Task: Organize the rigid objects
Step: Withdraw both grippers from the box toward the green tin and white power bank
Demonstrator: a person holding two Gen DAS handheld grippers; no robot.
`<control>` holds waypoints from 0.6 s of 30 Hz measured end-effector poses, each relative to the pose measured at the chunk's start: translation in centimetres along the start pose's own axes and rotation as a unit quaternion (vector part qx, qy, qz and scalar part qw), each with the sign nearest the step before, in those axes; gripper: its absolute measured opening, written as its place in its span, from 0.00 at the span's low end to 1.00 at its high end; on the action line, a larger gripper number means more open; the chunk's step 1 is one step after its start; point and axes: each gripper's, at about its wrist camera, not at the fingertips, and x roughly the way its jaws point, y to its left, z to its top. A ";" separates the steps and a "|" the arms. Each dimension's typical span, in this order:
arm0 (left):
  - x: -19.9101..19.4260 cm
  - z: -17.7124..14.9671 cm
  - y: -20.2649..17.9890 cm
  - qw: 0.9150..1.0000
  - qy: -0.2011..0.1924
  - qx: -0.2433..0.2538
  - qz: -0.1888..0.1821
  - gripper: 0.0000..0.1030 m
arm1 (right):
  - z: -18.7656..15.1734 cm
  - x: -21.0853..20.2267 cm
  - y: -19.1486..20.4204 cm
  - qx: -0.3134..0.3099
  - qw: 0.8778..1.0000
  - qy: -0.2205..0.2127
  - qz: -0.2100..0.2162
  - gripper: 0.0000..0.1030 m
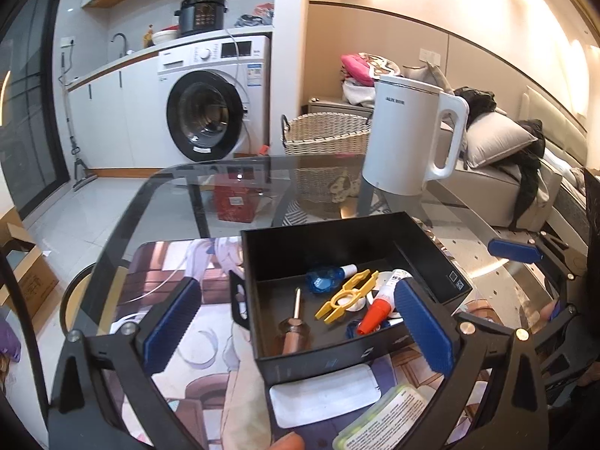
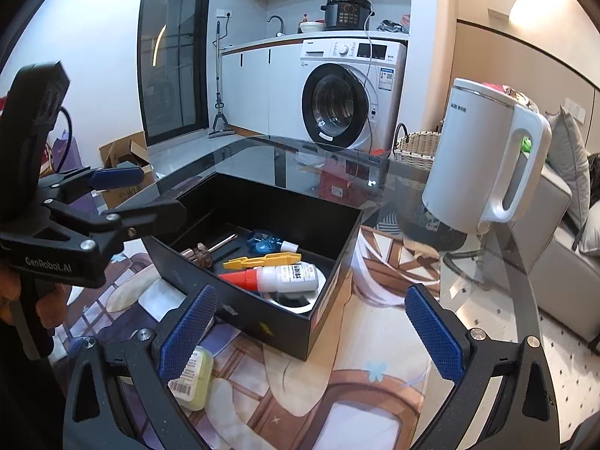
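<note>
A black open box (image 1: pixel 288 365) (image 2: pixel 262 322) sits on a printed mat. Inside lie a screwdriver (image 1: pixel 294 322) (image 2: pixel 210 249), a yellow plastic tool (image 1: pixel 347 296) (image 2: pixel 262 260), a white glue bottle with a red tip (image 1: pixel 378 307) (image 2: pixel 285 275) and a blue bottle (image 1: pixel 326 279) (image 2: pixel 268 242). A yellow-green case (image 1: pixel 386 420) (image 2: pixel 193 378) lies on the mat in front of the box. My left gripper (image 1: pixel 296 328) is open and empty over the box's near side. My right gripper (image 2: pixel 311 332) is open and empty by the box's right corner.
A white kettle (image 1: pixel 408 135) (image 2: pixel 483 157) stands on the glass table (image 1: pixel 180 202) behind the box. A white flat pad (image 1: pixel 326 395) lies next to the case. A wicker basket (image 1: pixel 326 135) and a washing machine (image 1: pixel 213 101) stand beyond the table.
</note>
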 end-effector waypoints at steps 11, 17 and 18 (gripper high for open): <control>-1.2 -1.2 0.6 0.999 0.005 -0.017 0.027 1.00 | -1.0 -1.2 0.9 0.016 1.000 0.018 0.014 0.99; -1.4 -1.7 0.3 0.999 0.009 -0.007 0.036 1.00 | -1.6 -1.0 1.7 0.010 0.999 0.027 0.015 0.99; -1.2 -1.8 0.3 0.999 0.012 -0.006 0.038 1.00 | -1.7 -0.9 2.0 0.006 0.999 0.030 0.015 0.99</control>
